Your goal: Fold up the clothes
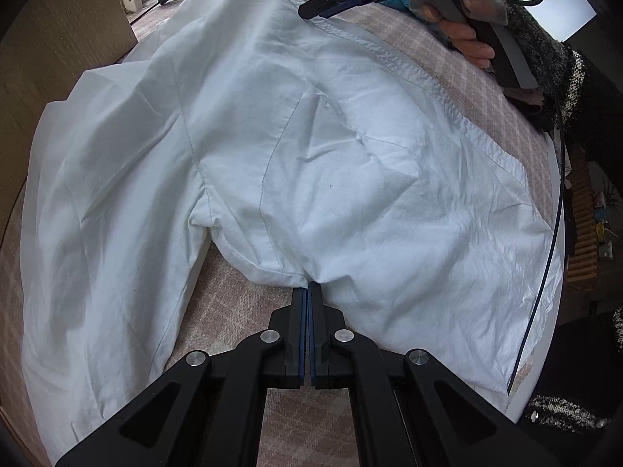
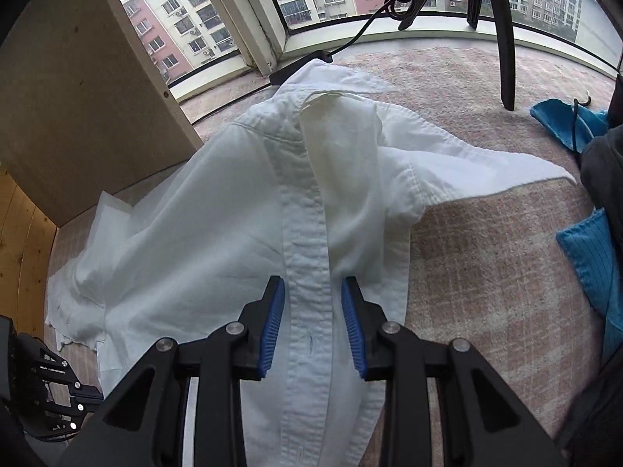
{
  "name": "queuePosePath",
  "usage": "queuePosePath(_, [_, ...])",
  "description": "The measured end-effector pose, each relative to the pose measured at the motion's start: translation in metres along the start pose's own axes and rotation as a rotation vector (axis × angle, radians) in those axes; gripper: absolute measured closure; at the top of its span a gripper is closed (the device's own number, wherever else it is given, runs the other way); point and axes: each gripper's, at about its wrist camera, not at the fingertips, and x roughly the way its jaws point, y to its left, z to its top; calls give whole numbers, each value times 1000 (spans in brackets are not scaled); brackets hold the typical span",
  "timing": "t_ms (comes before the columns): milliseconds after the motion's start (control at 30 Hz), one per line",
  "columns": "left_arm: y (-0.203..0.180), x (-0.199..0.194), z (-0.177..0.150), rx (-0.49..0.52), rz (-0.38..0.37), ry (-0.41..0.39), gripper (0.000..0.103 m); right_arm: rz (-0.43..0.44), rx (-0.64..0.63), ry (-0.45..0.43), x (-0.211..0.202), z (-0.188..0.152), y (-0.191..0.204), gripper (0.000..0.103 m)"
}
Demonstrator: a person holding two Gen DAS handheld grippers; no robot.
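Observation:
A white button shirt [image 1: 350, 179] lies spread on a pink checked cover [image 1: 229, 292]. My left gripper [image 1: 307, 292] is shut, its tips pinching the shirt's near hem, and creases run out from that point. In the right wrist view the shirt [image 2: 218, 214] lies with its collar toward the window. Its button placket [image 2: 307, 272] runs flat between the blue pads [image 2: 272, 319] of my right gripper [image 2: 313, 284]. That gripper is open and hovers over the placket without pressing it. From the left wrist view the right gripper [image 1: 311, 9] shows at the top, held by a hand [image 1: 467, 39].
A wooden board [image 2: 78, 97] stands at the left by the window. Blue garments [image 2: 584, 264] lie at the right edge of the pink checked cover [image 2: 486, 253]. A black stand leg [image 2: 502, 39] and a cable [image 2: 370, 23] cross the far side.

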Motion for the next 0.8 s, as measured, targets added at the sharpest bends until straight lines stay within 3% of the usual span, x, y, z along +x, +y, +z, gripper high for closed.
queuePosePath(200, [1,1,-2,-2,-2,3,103,72,-36,22,4,7,0,73])
queuePosePath(300, [1,1,1,-3,-1,3,103,79,-97,20,-2,4,5,96])
queuePosePath(433, [-1,4,2,-14,0,3,103,71,-121,19,-8,4,4,96])
queuePosePath(500, [0,4,1,-14,2,5,103,46,-120,37,-4,6,2,85])
queuePosePath(533, [1,4,1,-14,3,6,103,20,-111,51,3,11,0,68])
queuePosePath(567, [1,3,1,-14,3,7,103,10,-102,58,6,12,-1,58])
queuePosePath(633, [2,3,0,-15,4,8,103,26,-109,48,7,12,1,58])
queuePosePath(700, [2,2,-1,-14,9,8,103,41,-115,39,9,11,3,67])
queuePosePath(733, [2,1,-2,-14,11,7,103,42,-124,47,9,11,4,90])
queuePosePath(767, [2,1,-2,-14,12,7,103,28,-133,53,8,11,5,99])
queuePosePath(800, [3,0,-3,-15,14,6,103,14,-142,41,4,10,6,99])
